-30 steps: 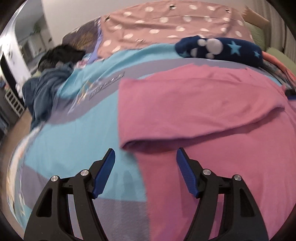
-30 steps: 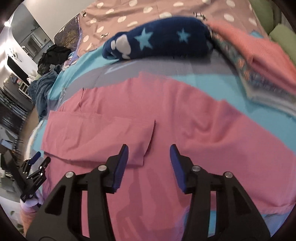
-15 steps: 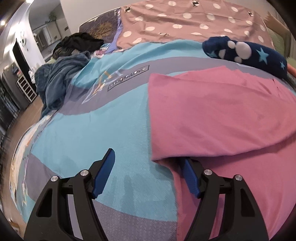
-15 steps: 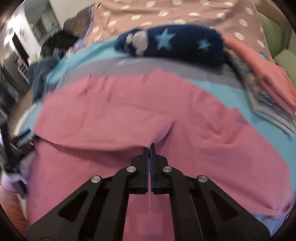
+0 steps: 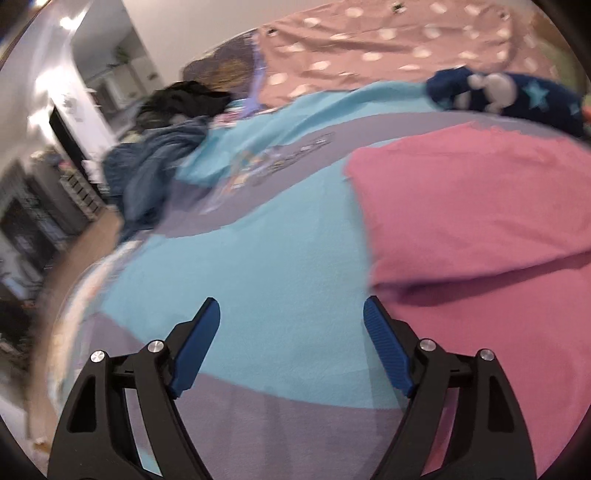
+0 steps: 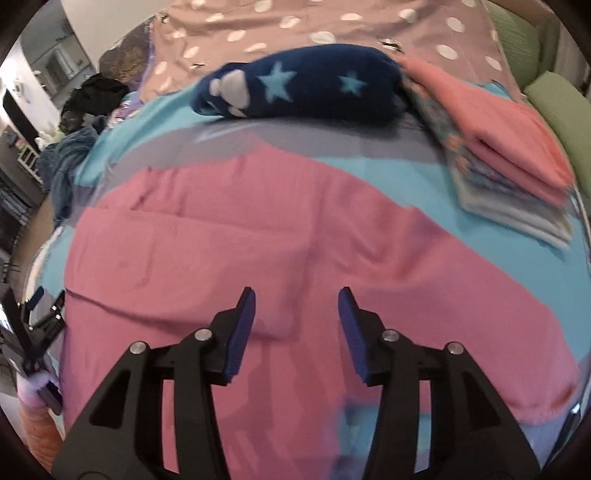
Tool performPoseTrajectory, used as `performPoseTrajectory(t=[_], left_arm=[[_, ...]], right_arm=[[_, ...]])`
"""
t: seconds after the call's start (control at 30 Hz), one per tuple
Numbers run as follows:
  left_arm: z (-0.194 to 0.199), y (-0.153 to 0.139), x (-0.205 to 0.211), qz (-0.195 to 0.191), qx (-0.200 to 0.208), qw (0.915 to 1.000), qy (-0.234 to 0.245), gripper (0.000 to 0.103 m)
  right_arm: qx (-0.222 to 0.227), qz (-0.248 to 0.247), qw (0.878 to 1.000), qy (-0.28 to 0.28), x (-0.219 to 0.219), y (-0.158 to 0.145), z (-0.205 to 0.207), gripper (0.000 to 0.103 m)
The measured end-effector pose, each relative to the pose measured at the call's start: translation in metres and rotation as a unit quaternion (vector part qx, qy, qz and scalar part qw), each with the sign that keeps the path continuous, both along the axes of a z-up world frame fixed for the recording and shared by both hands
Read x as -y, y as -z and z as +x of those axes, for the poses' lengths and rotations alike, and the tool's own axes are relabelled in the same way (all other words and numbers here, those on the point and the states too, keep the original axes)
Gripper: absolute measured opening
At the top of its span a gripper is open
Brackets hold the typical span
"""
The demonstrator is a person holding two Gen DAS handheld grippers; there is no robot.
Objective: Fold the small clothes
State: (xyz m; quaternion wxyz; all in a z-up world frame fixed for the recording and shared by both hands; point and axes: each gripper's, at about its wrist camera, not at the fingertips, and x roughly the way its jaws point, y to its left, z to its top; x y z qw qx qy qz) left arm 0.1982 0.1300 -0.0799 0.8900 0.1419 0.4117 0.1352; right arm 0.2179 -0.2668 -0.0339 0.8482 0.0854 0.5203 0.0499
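A pink cotton garment is seen spread flat on a turquoise and grey bedspread, with one layer folded over across its upper part.

The right gripper is held above the garment with its blue-padded jaws standing apart; they have just been opening, and nothing is pressed between them. The pink cloth lies directly beneath and ahead of this claw, and the lower edge of the folded-over layer runs just beyond the tips and off to their left.

The left gripper is held wide apart, its jaws having just been opening, with nothing between them but bare turquoise bedspread below. The pink garment lies to the right of this claw, its folded left edge just beside and ahead of the right-hand pad.

Farther ahead of both claws, a navy fleece roll with pale stars lies across the bed, beyond it a dusty pink spotted cover. Ahead and to the right of the right gripper, a stack of folded clothes topped in coral is seen. Ahead and to the left of the left gripper, a crumpled dark blue heap of clothing rests at the bed's edge.
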Motion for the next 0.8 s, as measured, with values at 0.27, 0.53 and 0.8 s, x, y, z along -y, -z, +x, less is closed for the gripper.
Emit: performPoseTrajectory(t=[0.27,0.53,0.8], left_arm=[[-0.018,-0.016,-0.039,-0.17,0.011,0.9855,0.0,0.079],[0.013,-0.007,-0.026,-0.337,0.003,0.9408,0.04,0.07],[0.022,0.012,-0.013,-0.338,-0.008,0.9394,0.055,0.04]], right_arm=[[-0.019,-0.115,0.993,0.012,-0.026,0.024,0.033,0.005],[0.037,-0.116,0.992,0.022,-0.049,-0.03,0.043,0.058],[0.085,-0.109,0.956,-0.258,-0.253,-0.056,0.073,0.06]])
